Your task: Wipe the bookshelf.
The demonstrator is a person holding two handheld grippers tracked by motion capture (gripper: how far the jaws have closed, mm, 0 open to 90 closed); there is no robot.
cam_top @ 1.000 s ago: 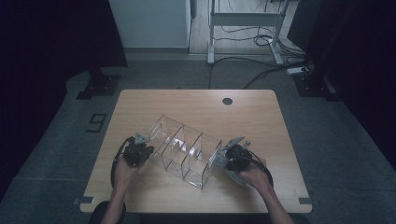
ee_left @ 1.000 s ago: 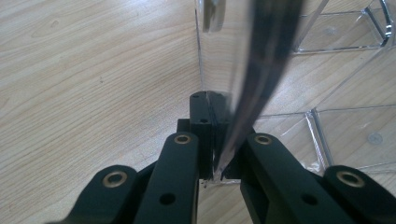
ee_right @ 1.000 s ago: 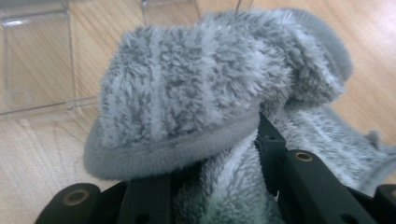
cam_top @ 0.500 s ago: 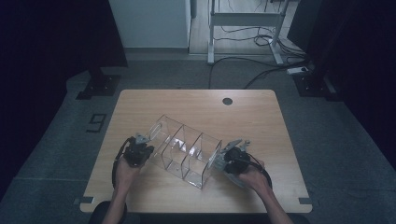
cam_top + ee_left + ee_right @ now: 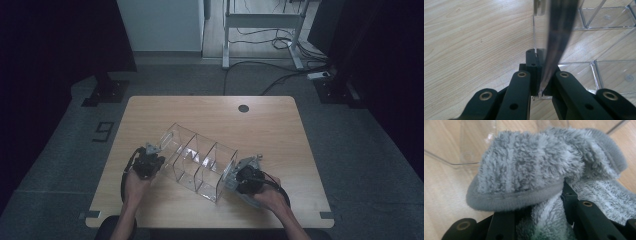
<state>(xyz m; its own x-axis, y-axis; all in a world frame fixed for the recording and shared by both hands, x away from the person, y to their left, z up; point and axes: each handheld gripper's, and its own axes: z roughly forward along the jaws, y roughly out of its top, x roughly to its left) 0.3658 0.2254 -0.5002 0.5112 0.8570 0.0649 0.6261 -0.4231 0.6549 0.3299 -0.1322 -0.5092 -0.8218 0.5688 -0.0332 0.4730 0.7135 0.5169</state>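
Left gripper (image 5: 150,161) fingers (image 5: 522,82) clenched on organizer (image 5: 200,162) end wall (clear, three-bay). Right gripper (image 5: 245,176) fingers (image 5: 584,217) grasp grey cloth (image 5: 531,170) at opposite end. Organizer near desk (image 5: 210,107) front edge; far half free.

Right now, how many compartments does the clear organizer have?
3, in a row: one by the left gripper, one in the middle, one by the right gripper of the clear organizer.
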